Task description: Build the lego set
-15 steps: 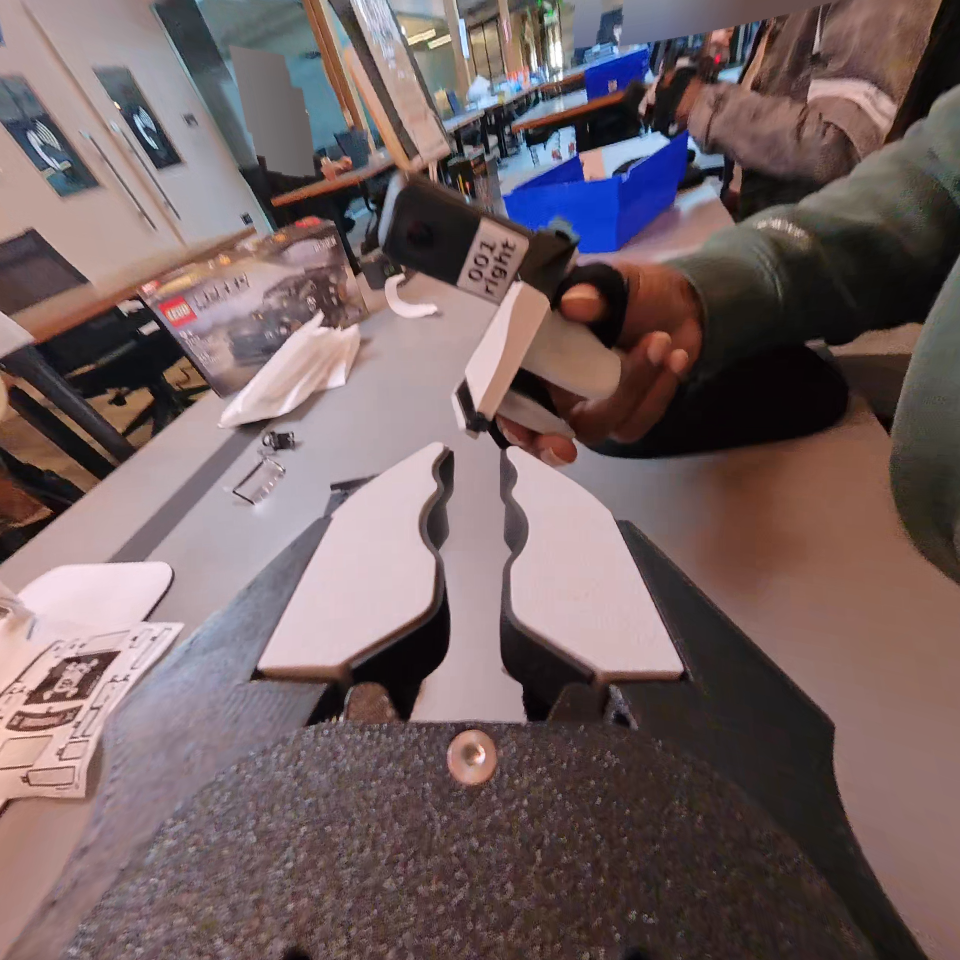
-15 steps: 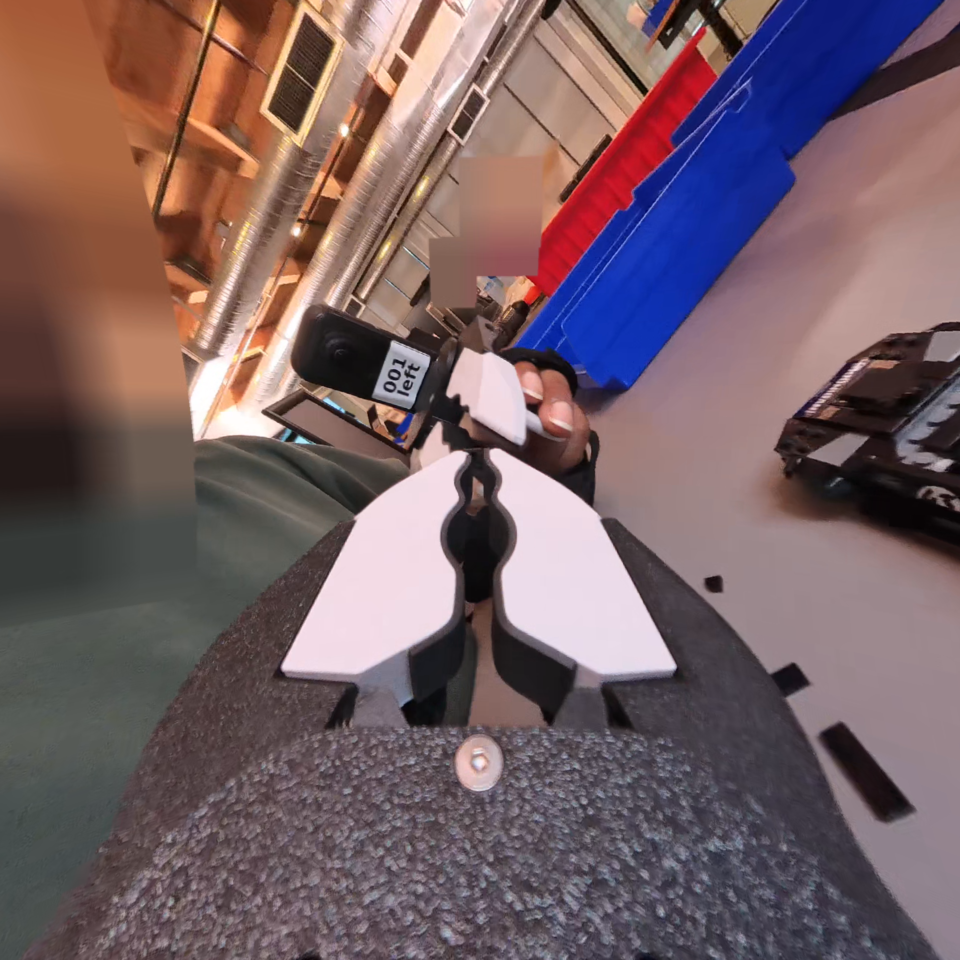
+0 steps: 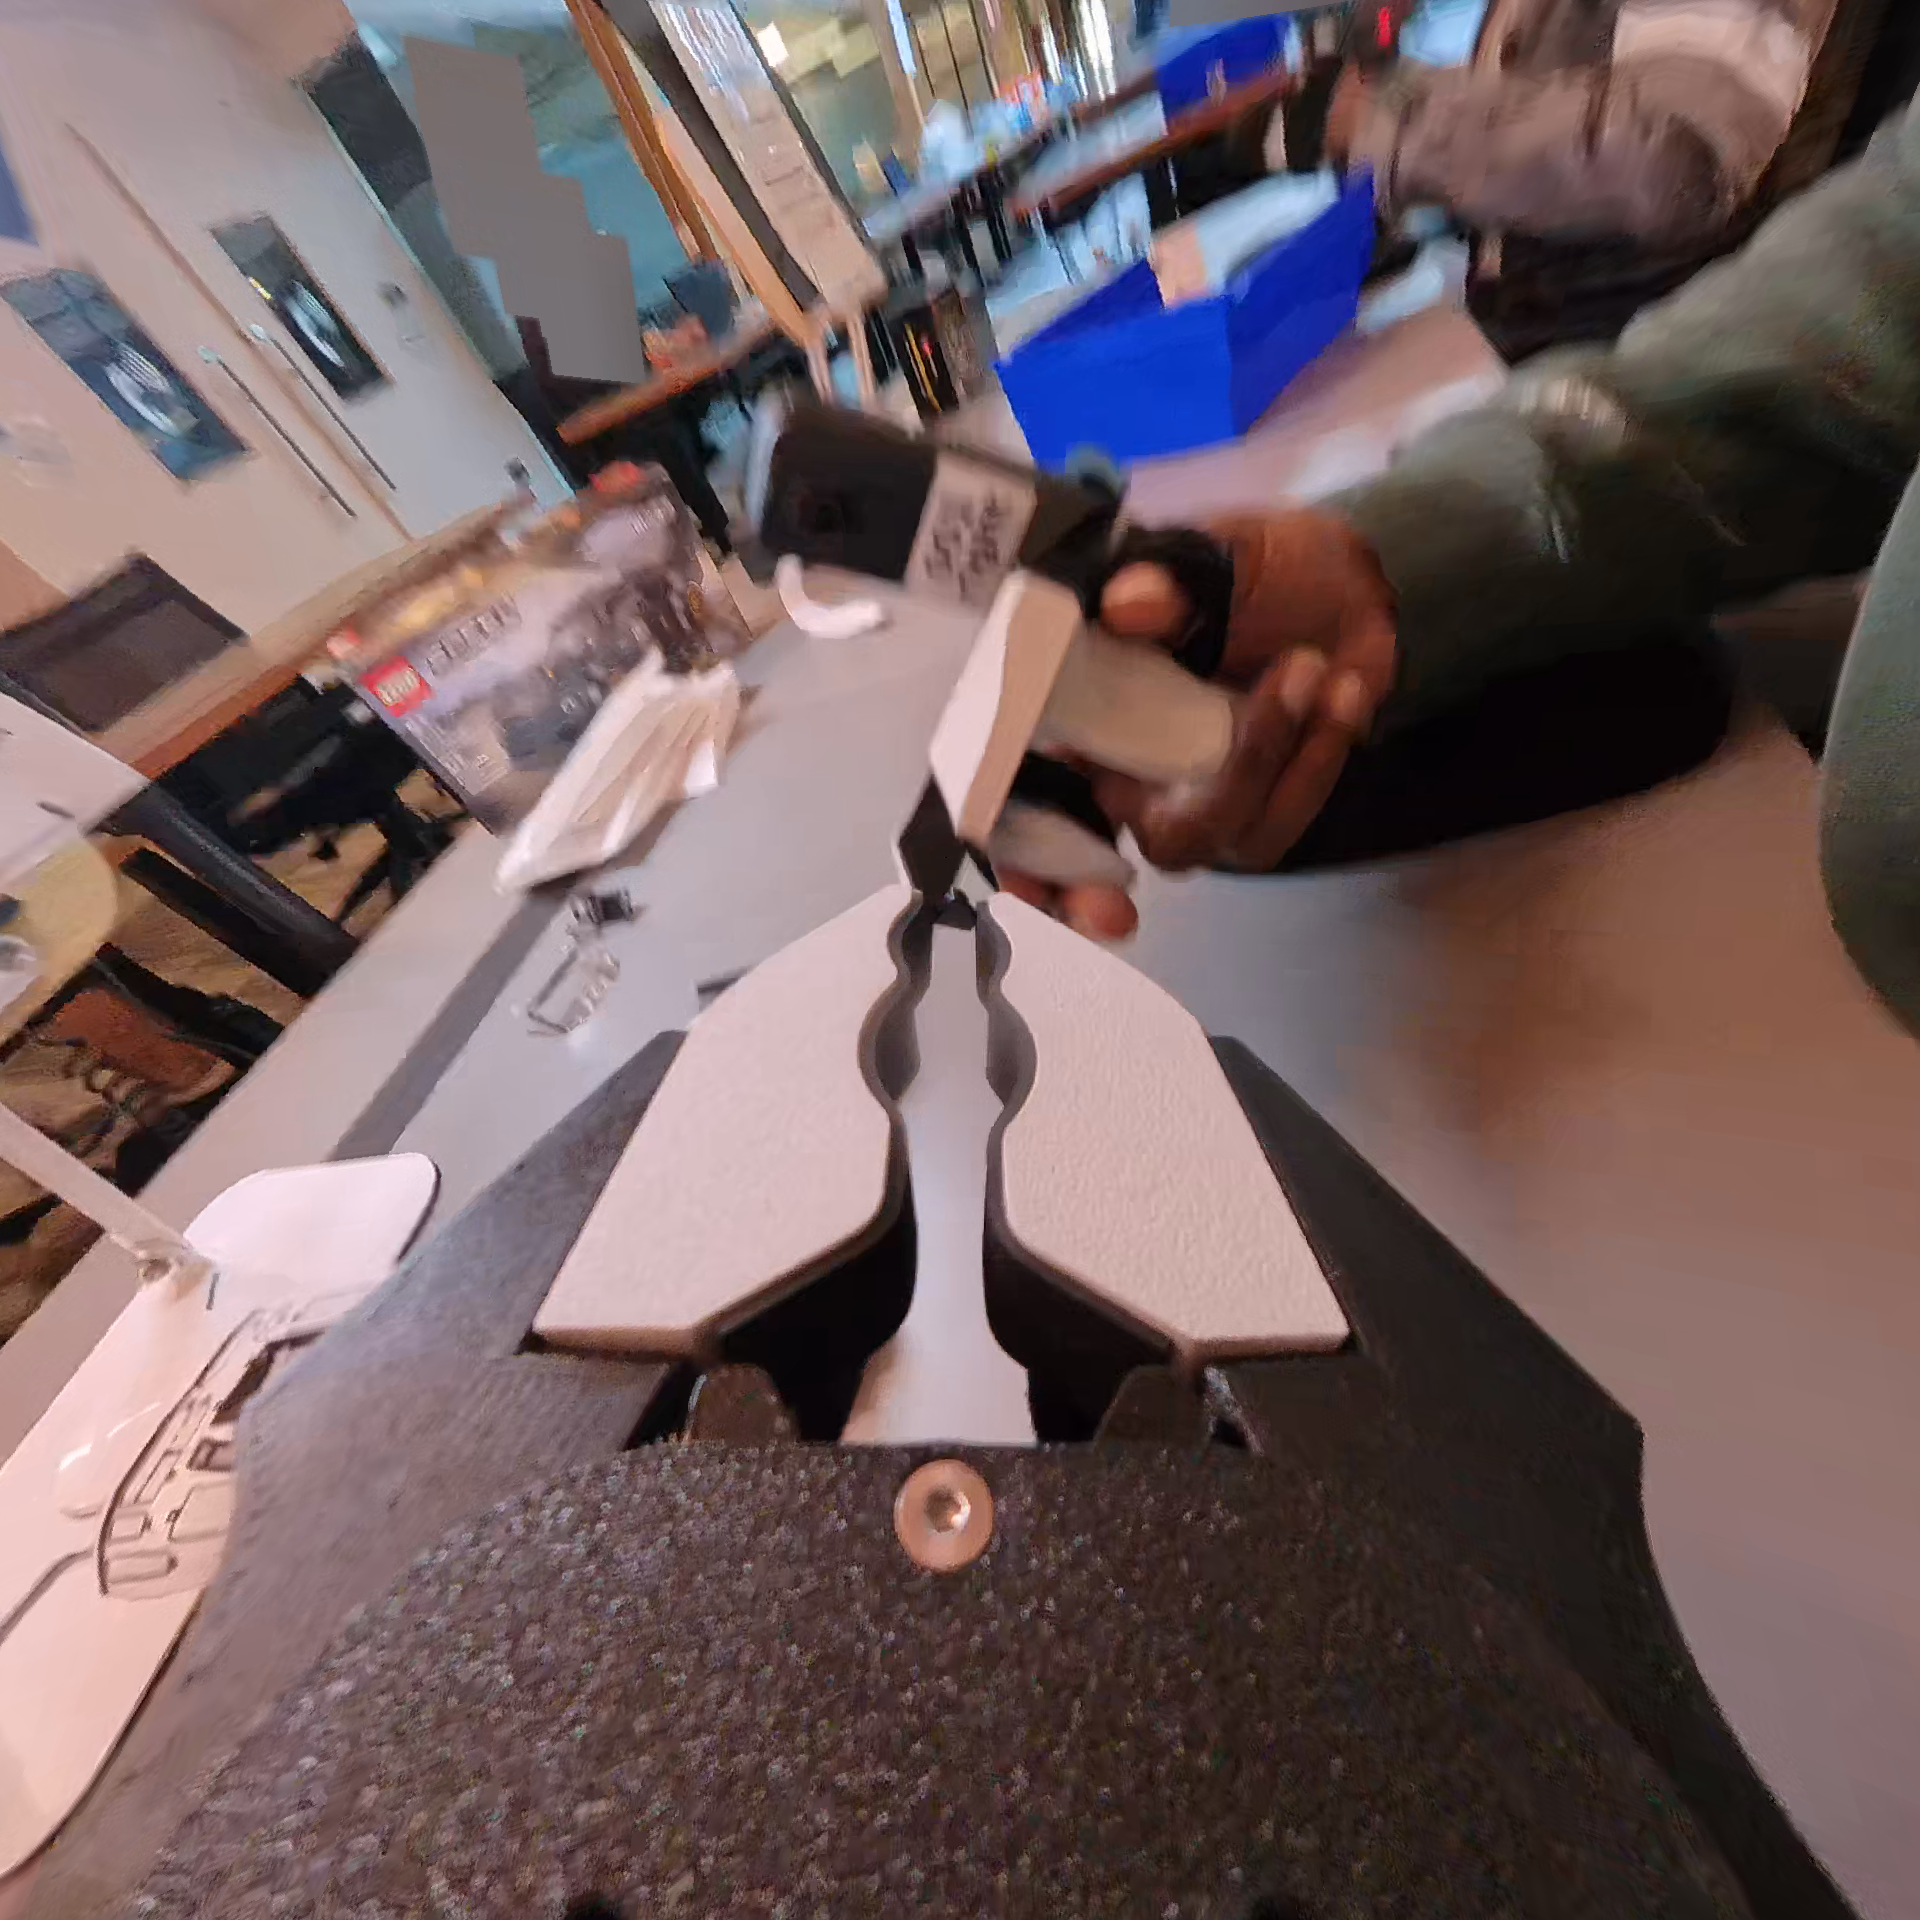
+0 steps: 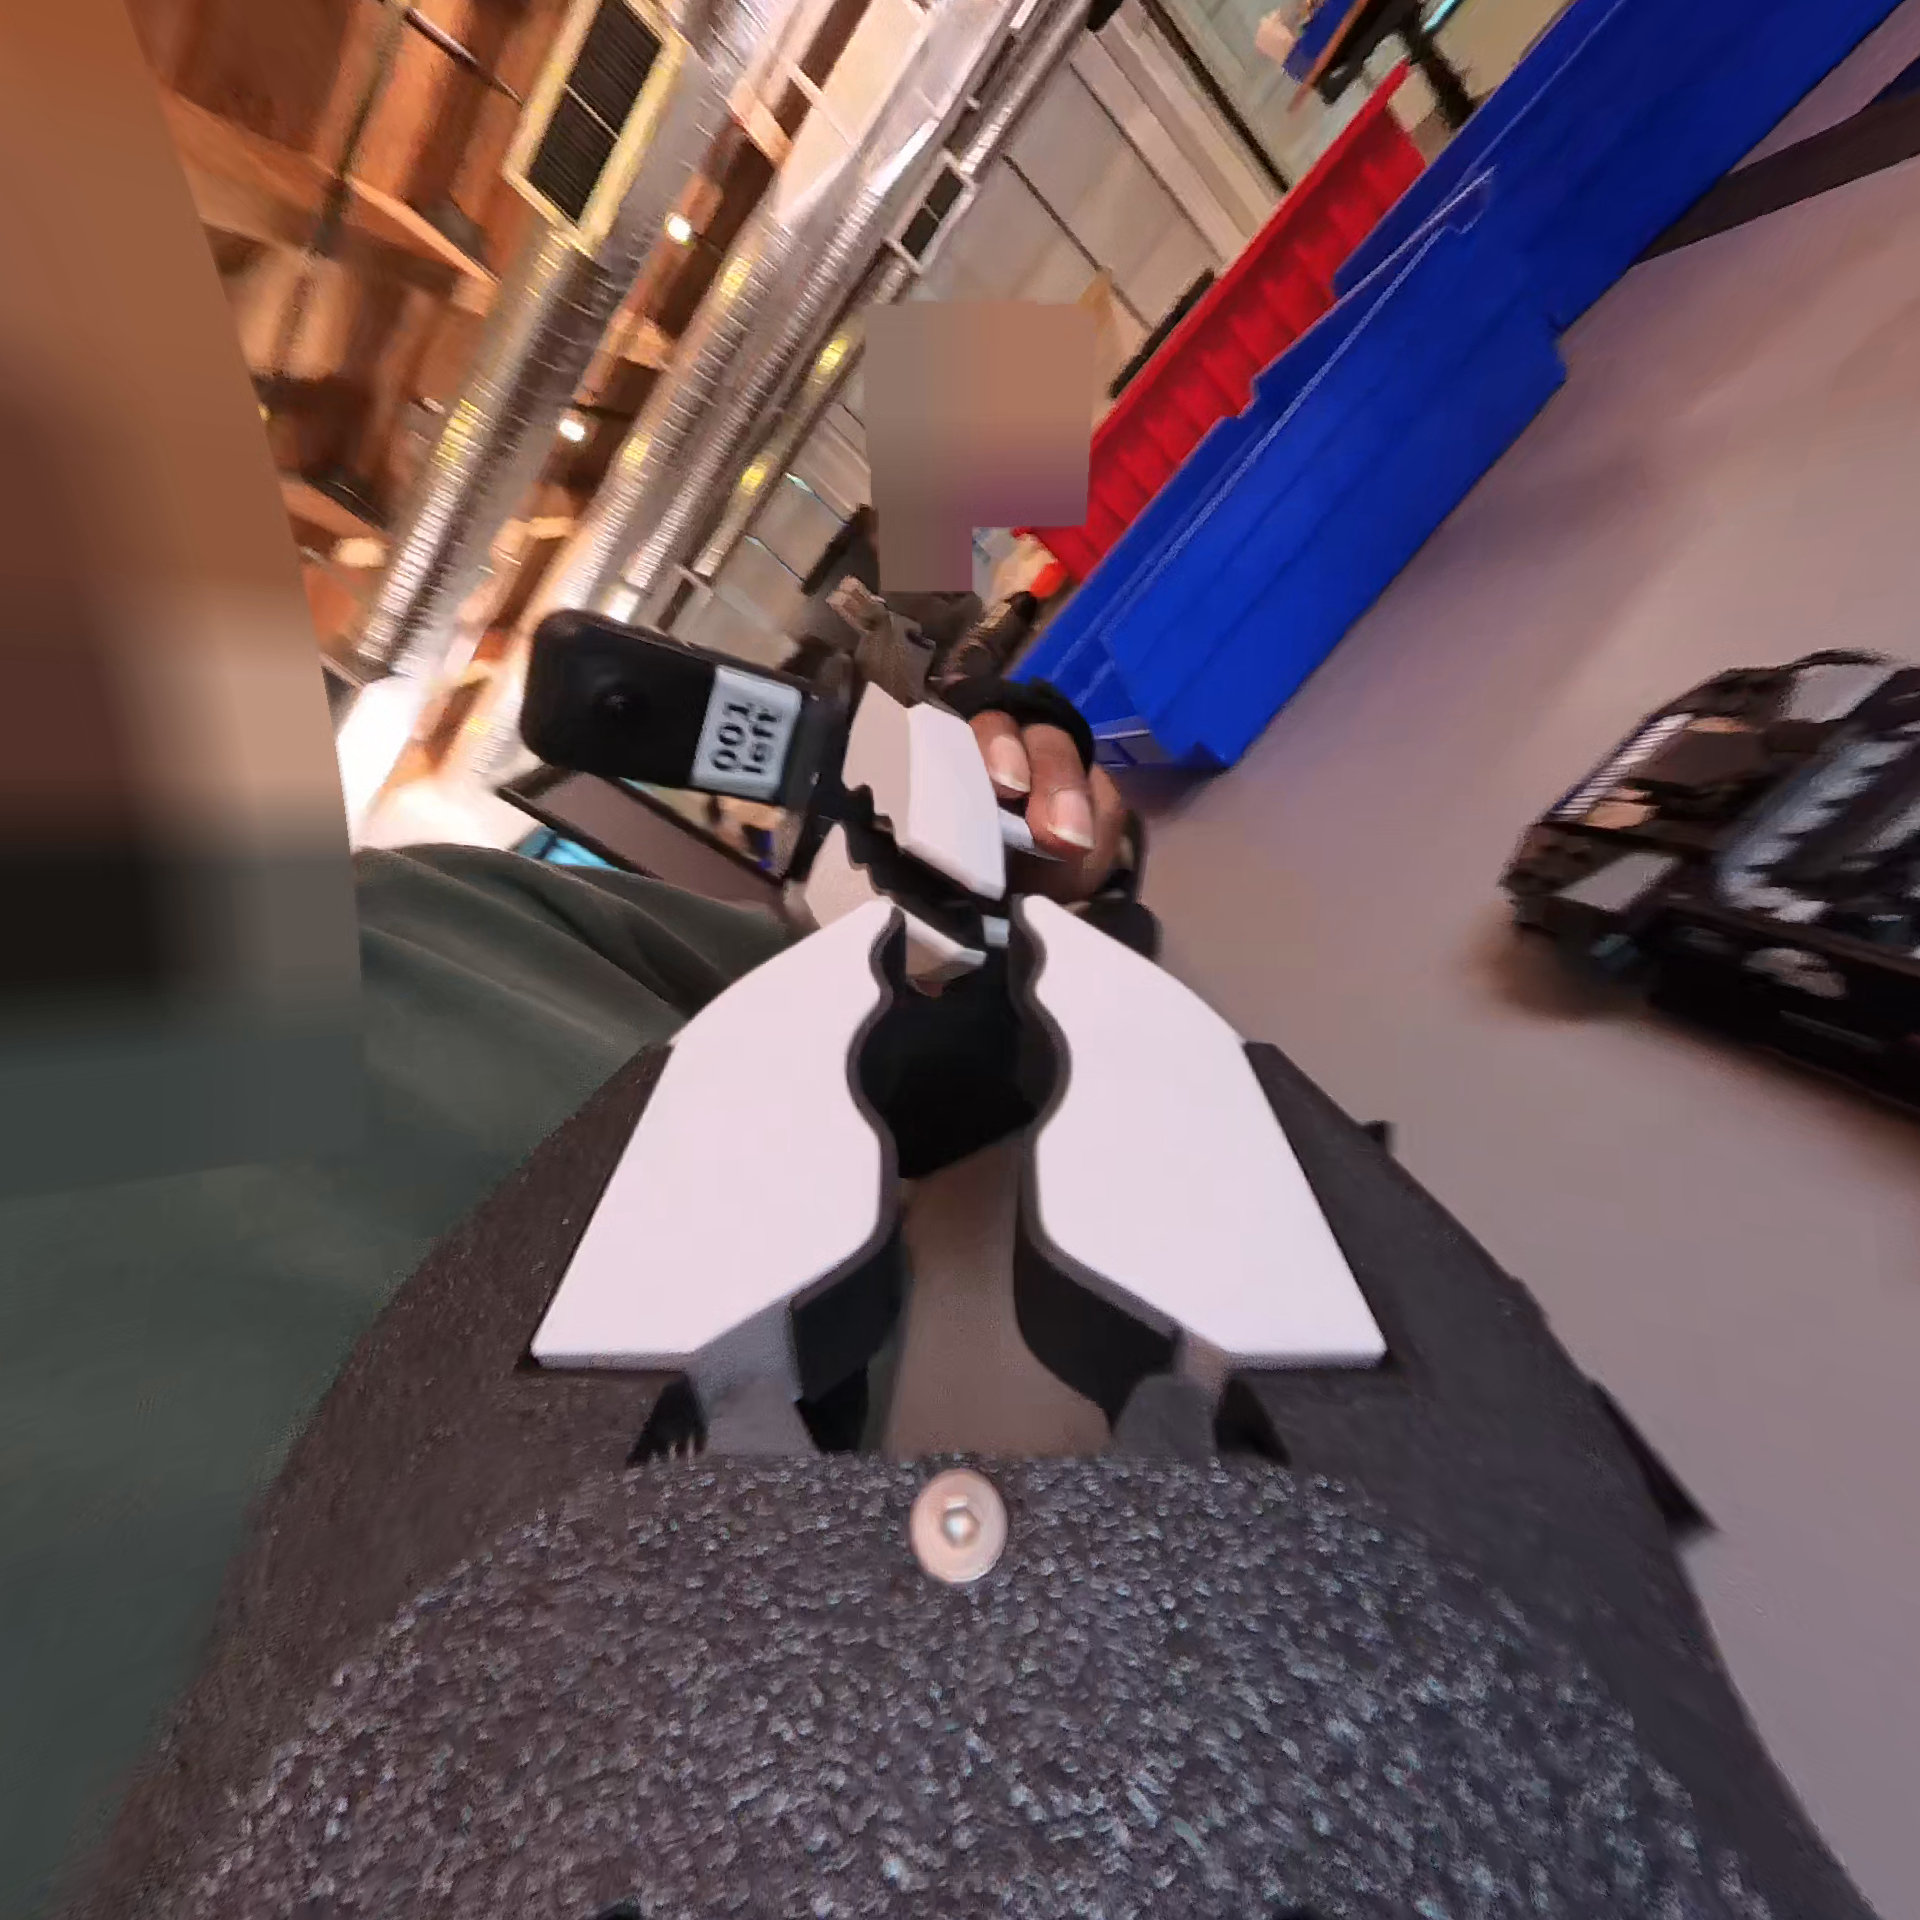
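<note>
**Both grippers raised, tips meeting above the table**

Left gripper (image 3: 943,914): held low over the grey table (image 3: 1558,1195), pointing forward and slightly up. Fingers part-closed, a narrow gap left at the tips. A small dark piece (image 3: 948,910) sits right at that gap, where the right gripper's tip comes down to it. Blur prevents telling which gripper has hold of it, or whether both do.

Right gripper (image 4: 956,925): tilted steeply, aimed back toward the person and the ceiling. Fingers also part-closed, with a small gap at the tips. The left gripper's white fingertip (image 4: 940,951) pokes into that gap. Firm grasp not confirmed.

Hands: right hand (image 3: 1247,707) wraps the gripper handle, green sleeve (image 3: 1610,499) behind it, tool angled down and to the left in the left wrist view. Left hand (image 4: 1049,779) grips its handle from behind, fingers curled over the top.

Task items: partly built black lego car (image 4: 1745,852) stands on the table to the right of the right gripper, well apart from both tools. Lego box (image 3: 540,665), white bag (image 3: 623,769) and a few loose small parts (image 3: 582,966) lie at the far left of the table. Sticker sheet (image 3: 135,1475) near left edge.
</note>
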The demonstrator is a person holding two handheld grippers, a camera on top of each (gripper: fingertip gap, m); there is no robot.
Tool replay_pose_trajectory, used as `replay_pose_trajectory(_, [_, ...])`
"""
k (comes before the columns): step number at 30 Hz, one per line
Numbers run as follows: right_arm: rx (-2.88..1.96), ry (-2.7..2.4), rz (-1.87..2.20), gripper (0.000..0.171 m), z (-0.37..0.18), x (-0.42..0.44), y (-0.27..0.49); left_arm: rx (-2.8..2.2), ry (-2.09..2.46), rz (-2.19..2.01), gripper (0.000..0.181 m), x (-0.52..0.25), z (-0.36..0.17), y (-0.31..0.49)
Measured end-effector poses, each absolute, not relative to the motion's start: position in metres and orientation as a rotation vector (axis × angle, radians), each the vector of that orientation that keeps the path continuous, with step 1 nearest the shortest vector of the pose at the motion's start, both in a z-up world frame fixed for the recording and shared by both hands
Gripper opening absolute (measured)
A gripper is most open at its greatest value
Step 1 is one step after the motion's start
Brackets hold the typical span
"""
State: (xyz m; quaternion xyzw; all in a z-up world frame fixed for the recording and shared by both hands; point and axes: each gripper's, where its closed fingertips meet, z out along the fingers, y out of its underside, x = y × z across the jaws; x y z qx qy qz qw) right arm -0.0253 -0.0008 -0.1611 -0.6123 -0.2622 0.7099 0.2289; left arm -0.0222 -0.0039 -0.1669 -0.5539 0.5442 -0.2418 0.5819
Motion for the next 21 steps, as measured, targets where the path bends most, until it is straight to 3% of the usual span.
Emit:
replay_pose_trajectory(8, [-1.794,-0.933,1.317,0.021,-0.194,0.020,0.024,-1.783,1.819,-0.316,0.008,-0.067,-0.273,0.007])
replay_pose_trajectory(21, [-1.747,-1.021,1.169,0.021,-0.205,0.038,0.014,-2.059,2.179,-0.265,0.014,-0.094,-0.299,-0.006])
